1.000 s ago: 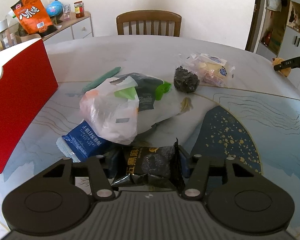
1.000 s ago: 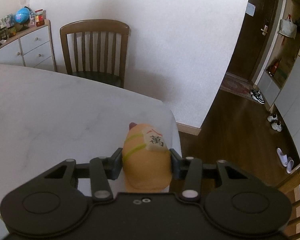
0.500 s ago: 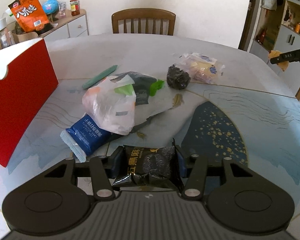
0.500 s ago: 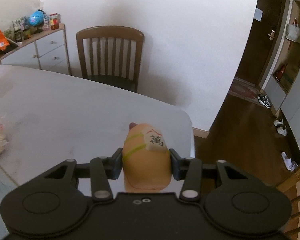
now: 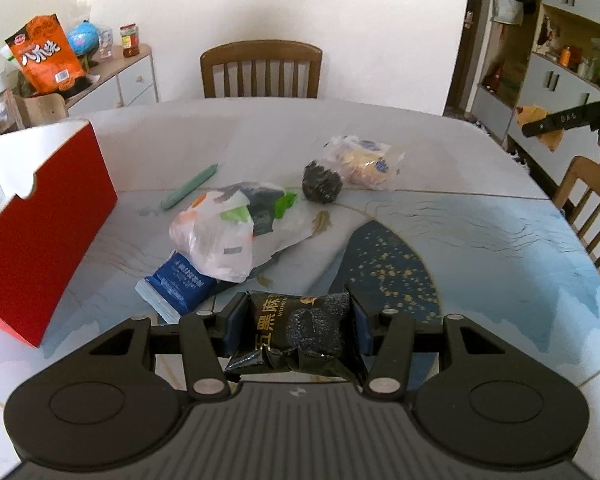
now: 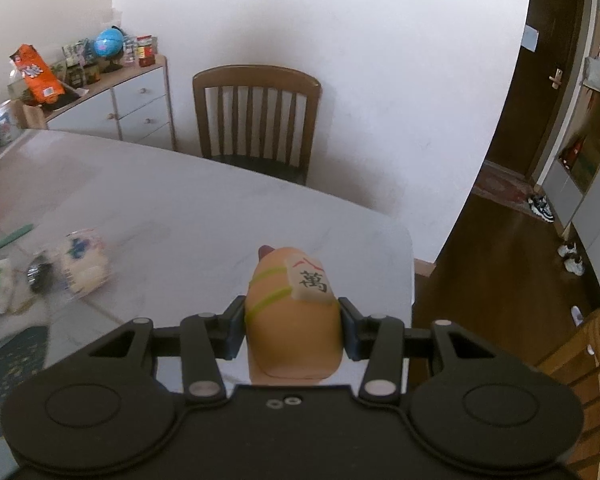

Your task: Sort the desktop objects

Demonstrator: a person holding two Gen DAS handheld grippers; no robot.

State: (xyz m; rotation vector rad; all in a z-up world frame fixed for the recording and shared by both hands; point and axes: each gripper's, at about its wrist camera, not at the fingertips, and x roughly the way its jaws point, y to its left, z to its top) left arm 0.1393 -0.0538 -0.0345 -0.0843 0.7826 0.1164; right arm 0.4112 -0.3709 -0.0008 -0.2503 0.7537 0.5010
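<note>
Both hands had risen since the earlier frame: the pile on the tabletop (image 5: 480,236) sat lower and smaller in my left view, and my right view had swung to take in the wrapped bread (image 6: 85,266) and scouring ball (image 6: 40,273).

My left gripper (image 5: 298,326) had its fingers clamped on the black snack packet (image 5: 300,330), carried clear above the tabletop near the blue pack (image 5: 178,286) and white plastic bag (image 5: 216,240). My right gripper (image 6: 293,330) was clamped on the orange toy (image 6: 294,320) over the far corner.

I judged both picks done and the carry under way (the red box (image 5: 44,236) seemed the likely bin). Next I needed to bring each item over its place before letting go.
</note>
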